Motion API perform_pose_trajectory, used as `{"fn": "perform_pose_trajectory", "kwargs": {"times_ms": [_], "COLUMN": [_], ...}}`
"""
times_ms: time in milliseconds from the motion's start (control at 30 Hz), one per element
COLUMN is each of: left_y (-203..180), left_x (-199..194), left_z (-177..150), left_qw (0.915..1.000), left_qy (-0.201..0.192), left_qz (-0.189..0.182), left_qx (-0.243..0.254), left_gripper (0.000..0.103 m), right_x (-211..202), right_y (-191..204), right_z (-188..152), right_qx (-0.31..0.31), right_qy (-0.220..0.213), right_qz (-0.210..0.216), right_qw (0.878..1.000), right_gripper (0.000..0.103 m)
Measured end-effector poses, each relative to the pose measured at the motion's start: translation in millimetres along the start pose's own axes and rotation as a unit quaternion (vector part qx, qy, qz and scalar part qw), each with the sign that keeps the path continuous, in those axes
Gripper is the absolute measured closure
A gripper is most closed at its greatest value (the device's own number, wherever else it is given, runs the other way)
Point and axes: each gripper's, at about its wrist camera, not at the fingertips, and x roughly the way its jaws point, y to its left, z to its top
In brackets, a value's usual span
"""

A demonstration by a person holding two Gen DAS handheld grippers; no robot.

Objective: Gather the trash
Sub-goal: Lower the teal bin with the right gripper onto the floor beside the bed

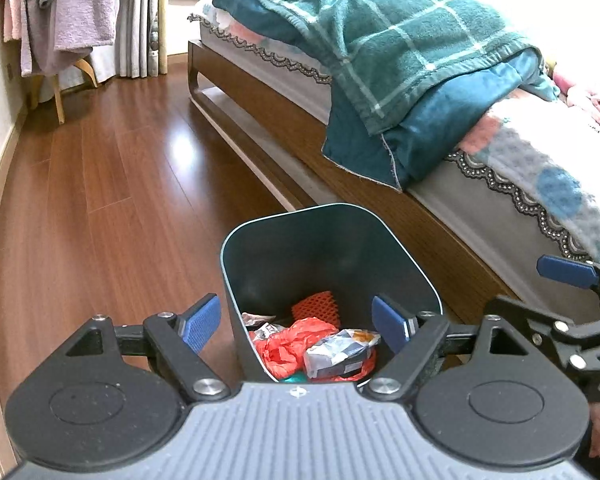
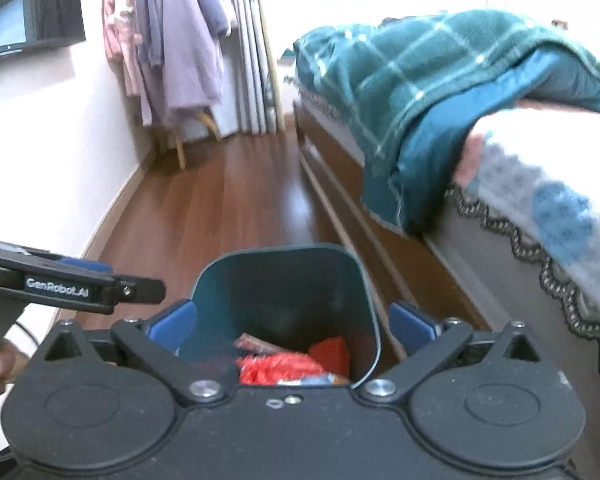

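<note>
Dark teal trash bin [image 1: 328, 256], upright, mouth upward, on wood floor [image 1: 100, 184] beside bed frame [image 1: 268, 92]. Inside: red plastic bag [image 1: 288, 344], silver wrapper [image 1: 340, 354], orange foam net [image 1: 314, 304]. Left gripper [image 1: 296, 326] and right gripper [image 2: 292, 322]: fingers apart, empty, above the bin.

Black tongs [image 1: 296, 326], blue pads [image 1: 202, 322], silver screws [image 1: 206, 386]

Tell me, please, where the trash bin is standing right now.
The trash bin stands on the wooden floor beside the bed frame, bottom centre in both wrist views, just ahead of both open tools.
</note>
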Motion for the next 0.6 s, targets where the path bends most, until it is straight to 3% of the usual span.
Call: {"fn": "perform_pose_trajectory", "kwargs": {"times_ms": [233, 600], "left_y": [-3, -1], "left_x": [-2, -12], "left_z": [-7, -19], "left_qw": [0.9999, 0.9997], "left_qy": [-0.006, -0.006], "left_qz": [0.011, 0.02], "left_qx": [0.009, 0.008], "left_gripper": [0.02, 0.02], "right_x": [8, 10], "right_y": [-9, 0], "right_z": [-1, -2], "right_qx": [0.029, 0.003], "right_qy": [-0.02, -0.011], "right_qz": [0.003, 0.0], "right_qw": [0.999, 1.0], "right_gripper": [0.0, 0.0]}}
